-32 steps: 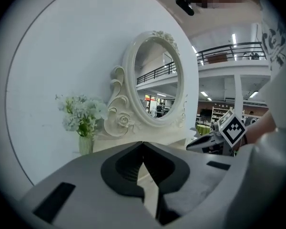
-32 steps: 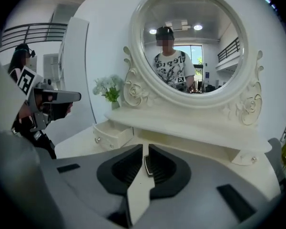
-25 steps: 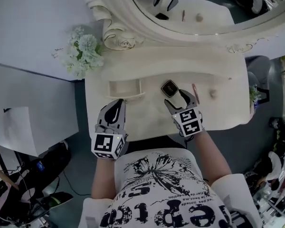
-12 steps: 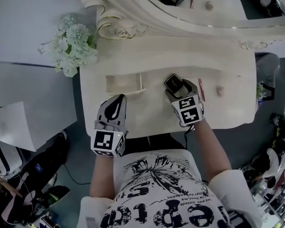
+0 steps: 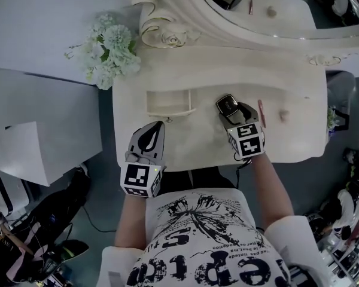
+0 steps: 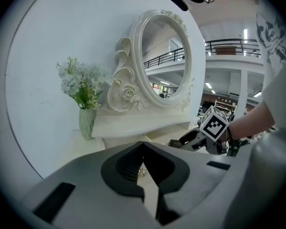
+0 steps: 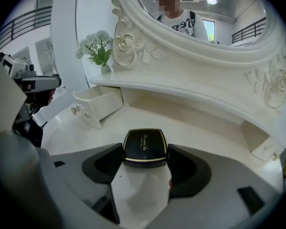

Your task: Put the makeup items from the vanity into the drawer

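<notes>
soft, cool, even light comes from overhead, and the head view looks flat and greyish. the cream-white carved table (image 5: 287, 142) is bright, nearly washed out, and only a faint shadow lies under the black square compact with a gilt rim (image 7: 144, 146). both gripper views are fisheye, with black corners, bowed edges and a blurred near foreground. bright ceiling strip lights (image 6: 244, 34) glare, and a lamp glows in the white-framed oval mirror (image 7: 229, 18).

One vanity (image 5: 197, 142) holds three makeup items: one black compact (image 5: 227, 105), one pink stick (image 5: 261, 111), one small round piece (image 5: 283, 115). One open drawer (image 5: 170, 112) sits at nine o'clock of the compact, one flower bunch (image 5: 110, 55) at ten.
</notes>
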A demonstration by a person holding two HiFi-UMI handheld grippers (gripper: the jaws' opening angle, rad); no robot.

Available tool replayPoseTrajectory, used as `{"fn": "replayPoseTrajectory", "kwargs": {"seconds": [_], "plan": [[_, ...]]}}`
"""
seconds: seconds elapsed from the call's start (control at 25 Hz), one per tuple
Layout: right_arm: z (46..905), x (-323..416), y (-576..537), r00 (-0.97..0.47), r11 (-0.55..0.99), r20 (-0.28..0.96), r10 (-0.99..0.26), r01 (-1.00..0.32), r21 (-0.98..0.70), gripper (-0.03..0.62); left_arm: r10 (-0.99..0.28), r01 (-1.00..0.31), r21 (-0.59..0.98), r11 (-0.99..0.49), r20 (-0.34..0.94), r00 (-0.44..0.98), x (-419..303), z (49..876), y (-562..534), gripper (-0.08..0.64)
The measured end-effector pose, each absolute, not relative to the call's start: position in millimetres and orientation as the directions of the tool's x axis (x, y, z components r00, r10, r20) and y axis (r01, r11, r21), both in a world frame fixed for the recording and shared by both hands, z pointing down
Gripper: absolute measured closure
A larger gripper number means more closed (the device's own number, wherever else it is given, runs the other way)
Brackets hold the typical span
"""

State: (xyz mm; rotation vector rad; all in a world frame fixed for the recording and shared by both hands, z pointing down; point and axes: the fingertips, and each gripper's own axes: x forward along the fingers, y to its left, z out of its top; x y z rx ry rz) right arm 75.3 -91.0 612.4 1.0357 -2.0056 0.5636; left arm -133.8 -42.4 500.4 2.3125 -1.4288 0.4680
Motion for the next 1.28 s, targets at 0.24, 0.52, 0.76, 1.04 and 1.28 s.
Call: {"fn": "replayPoseTrajectory", "kwargs": {"seconds": [0.24,0.52,0.76,1.04,1.28], "plan": [[574.0,46.3,-89.1,-0.394,0.585,0.766,-0.509,-0.811,-0.029,0.279,-0.794,-0.906,0.138,-0.400,0.442,0.418,-147.5,487.7,-40.9,0.540],[523.1,0.2,-92.4,-0.487,0.604,0.689,-0.538,-0.792,-0.088,0.279,-0.824,-0.918,0.123,-0.377,0.409,0.393,-174.3,471.4,-37.1,0.540],[520.4,-52.9,-86.1,-0.545,0.688,0.696,-0.468,-0.719,-0.101,0.279,-0.849,-0.934,0.115,-0.339,0.389,0.356,-197.5,461.5,-33.0,0.540],[538.2,-94.0,-86.4,-0.565,0.716,0.733,-0.379,-0.681,-0.154,0.279,-0.856,-0.947,0.115,-0.299,0.407,0.319,-222.1,465.8,-17.3,0.540],[548.1,-116.5,-91.1,-0.566,0.734,0.746,-0.352,-0.662,-0.155,0.279,-0.854,-0.954,0.116,-0.275,0.426,0.298,-239.2,472.3,-3.4,0.540]]}}
